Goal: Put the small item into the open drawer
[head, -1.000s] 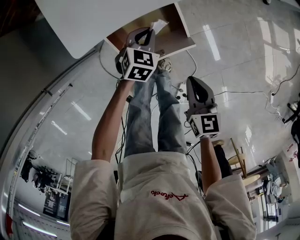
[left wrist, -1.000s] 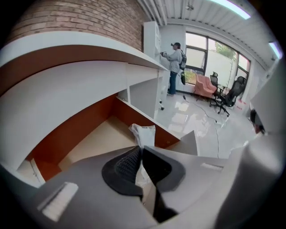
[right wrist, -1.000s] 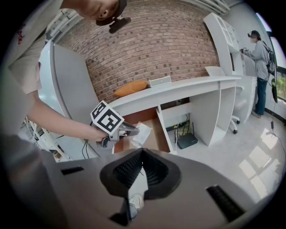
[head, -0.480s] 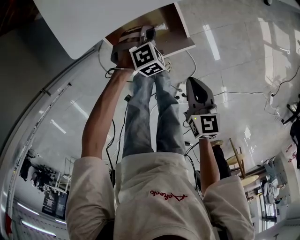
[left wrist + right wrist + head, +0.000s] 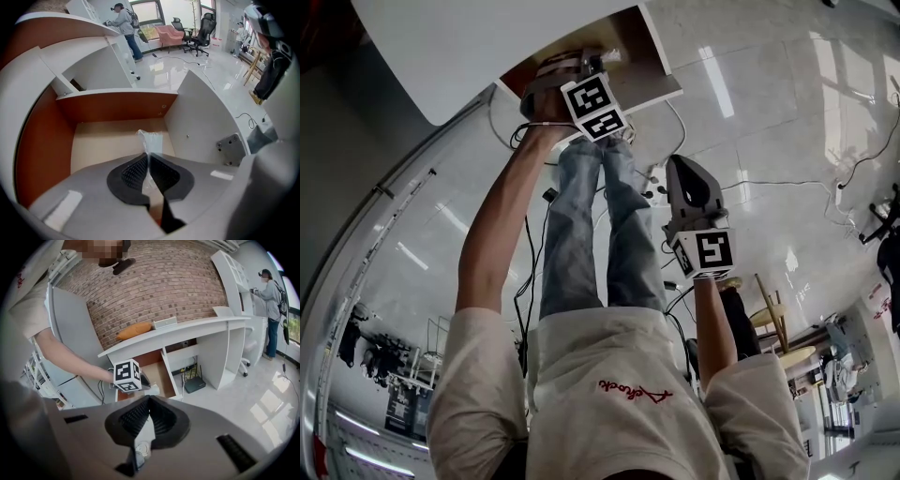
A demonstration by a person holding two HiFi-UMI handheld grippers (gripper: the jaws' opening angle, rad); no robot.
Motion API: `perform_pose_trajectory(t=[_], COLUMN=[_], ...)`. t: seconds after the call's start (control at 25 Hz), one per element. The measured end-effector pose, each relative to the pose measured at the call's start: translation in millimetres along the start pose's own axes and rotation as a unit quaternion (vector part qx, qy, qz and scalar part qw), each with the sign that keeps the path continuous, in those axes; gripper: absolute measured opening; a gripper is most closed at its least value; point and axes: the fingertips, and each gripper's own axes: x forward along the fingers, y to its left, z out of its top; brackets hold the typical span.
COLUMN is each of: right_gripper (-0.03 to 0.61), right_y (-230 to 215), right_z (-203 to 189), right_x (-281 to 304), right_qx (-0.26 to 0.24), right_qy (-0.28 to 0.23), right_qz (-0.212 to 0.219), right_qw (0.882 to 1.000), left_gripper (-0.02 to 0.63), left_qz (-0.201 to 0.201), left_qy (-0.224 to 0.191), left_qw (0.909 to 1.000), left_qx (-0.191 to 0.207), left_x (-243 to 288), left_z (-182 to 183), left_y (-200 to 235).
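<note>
the small item [image 5: 151,141], a small clear plastic packet, is being gripped between the closed jaws of the left gripper [image 5: 148,155], with one end of it sticking out past the jaw tips. the left gripper is being pointed steeply down into the open drawer [image 5: 117,105], so the packet is being held inside the drawer's reddish-brown walls and above its pale floor. whether it is touching that floor cannot be told. in the head view, the arm carrying this gripper is being stretched out to the drawer, which is being shown pulled out from under the white desk [image 5: 187,331].

the right gripper [image 5: 147,401] is being held well apart from the drawer, over the glossy floor [image 5: 243,404]. its jaws are being pressed together, with nothing gripped between them. through its view, the left gripper's marker cube [image 5: 127,375] is being seen at the drawer's front. an orange object [image 5: 135,330] is lying on the desk top, in front of a brick wall [image 5: 154,282].
</note>
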Motion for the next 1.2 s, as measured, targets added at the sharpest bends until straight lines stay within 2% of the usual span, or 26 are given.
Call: perform_pose_trajectory(t=[0.36, 0.64, 0.84, 1.04, 1.2], right_gripper=[0.012, 0.012, 0.012, 0.012, 0.012], right_y=[0, -4, -2, -3, 0], right_z=[3, 2, 2, 0, -1], right_x=[3, 4, 4, 4, 5], right_qx=[0.005, 0.009, 0.009, 0.009, 0.010], right_qy=[-0.004, -0.002, -0.002, -0.005, -0.005], right_qz=[0.000, -0.001, 0.000, 0.000, 0.001], right_qw=[1.000, 1.000, 1.000, 1.000, 1.000], left_gripper=[0.020, 0.023, 0.140, 0.167, 0.167], left_qz=[-0.020, -0.018, -0.036, -0.033, -0.005], left_qy=[0.026, 0.035, 0.029, 0.027, 0.006], left_qw=[0.9993, 0.9992, 0.9989, 0.9991, 0.9999], left_qx=[0.015, 0.012, -0.007, 0.004, 0.008], left_x=[27, 34, 32, 28, 14], left_z=[-1, -5, -5, -4, 2], left_y=[-7, -5, -9, -10, 0])
